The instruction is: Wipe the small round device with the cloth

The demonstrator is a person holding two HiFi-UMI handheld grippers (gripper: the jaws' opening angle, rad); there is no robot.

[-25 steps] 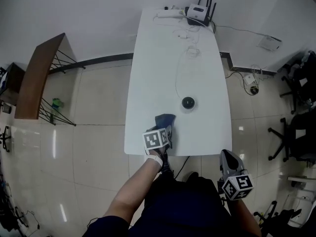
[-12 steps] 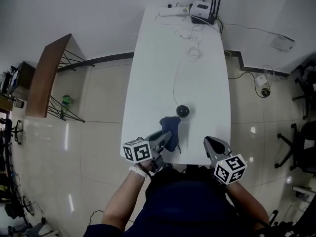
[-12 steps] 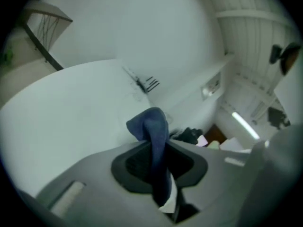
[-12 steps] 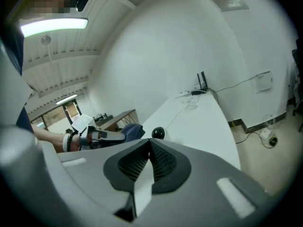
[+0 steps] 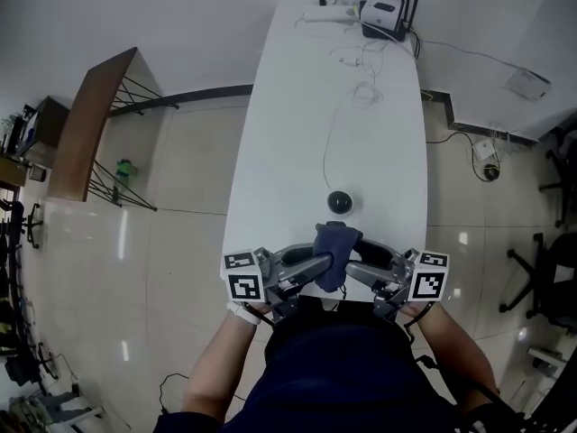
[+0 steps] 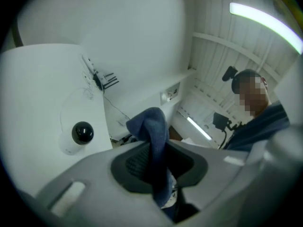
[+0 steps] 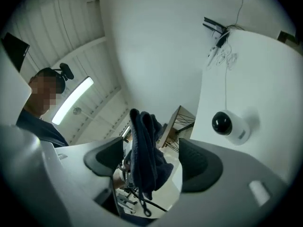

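The small round device [image 5: 340, 203], white with a black dome, stands on the white table [image 5: 270, 152] near its front edge; it also shows in the left gripper view [image 6: 80, 134] and the right gripper view [image 7: 227, 124]. A dark blue cloth [image 5: 335, 255] hangs just in front of it, above the table's edge. My left gripper [image 5: 320, 264] is shut on the cloth [image 6: 151, 126], pinched between its pads [image 6: 137, 162]. My right gripper [image 5: 353, 269] faces it from the right. Its jaws are opening, and the cloth [image 7: 144, 150] hangs between them, clear of both pads.
A white cable [image 5: 329, 142] runs from the device up the table to a router [image 5: 386, 12] and a power strip [image 5: 323, 12] at the far end. A brown wooden table [image 5: 90, 124] stands on the tiled floor to the left. Office chairs [image 5: 550, 269] are at the right.
My left gripper closed on the cloth and lifted it off the table towards the front edge. My right gripper came up from the lower right to meet the cloth, and its jaws have opened.
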